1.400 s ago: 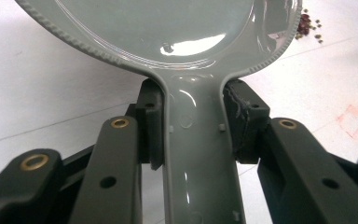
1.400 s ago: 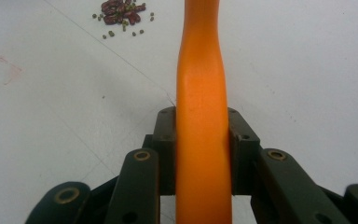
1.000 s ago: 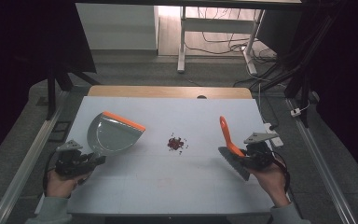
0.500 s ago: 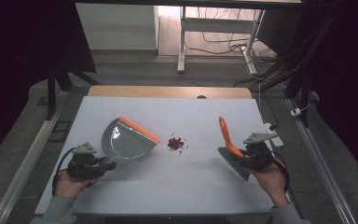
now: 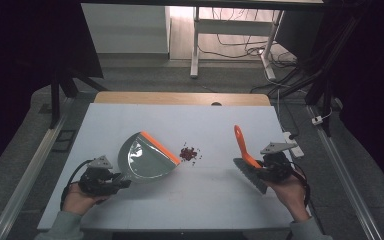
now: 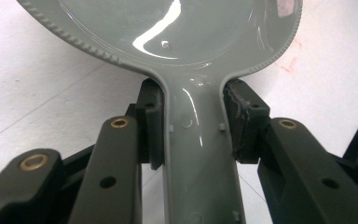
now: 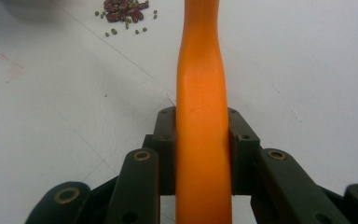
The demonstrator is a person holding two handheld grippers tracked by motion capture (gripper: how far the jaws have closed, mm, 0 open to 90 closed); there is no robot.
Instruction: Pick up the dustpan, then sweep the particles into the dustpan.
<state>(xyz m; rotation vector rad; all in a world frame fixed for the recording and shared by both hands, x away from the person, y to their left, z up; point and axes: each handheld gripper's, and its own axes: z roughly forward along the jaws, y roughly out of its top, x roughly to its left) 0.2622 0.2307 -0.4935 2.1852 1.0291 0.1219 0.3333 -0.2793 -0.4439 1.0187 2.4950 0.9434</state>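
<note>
Right tongs (image 7: 200, 140) clamp an orange handle (image 7: 201, 116) between both black jaws. Beyond, a small pile of red beans (image 7: 121, 11) with scattered green grains lies on the white tabletop (image 7: 307, 70).

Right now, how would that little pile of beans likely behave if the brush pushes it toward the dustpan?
The beans are loose, separate pieces, so they would probably scatter rather than slide together. The small round green ones may well roll ahead on the smooth table, some missing the dustpan.
</note>
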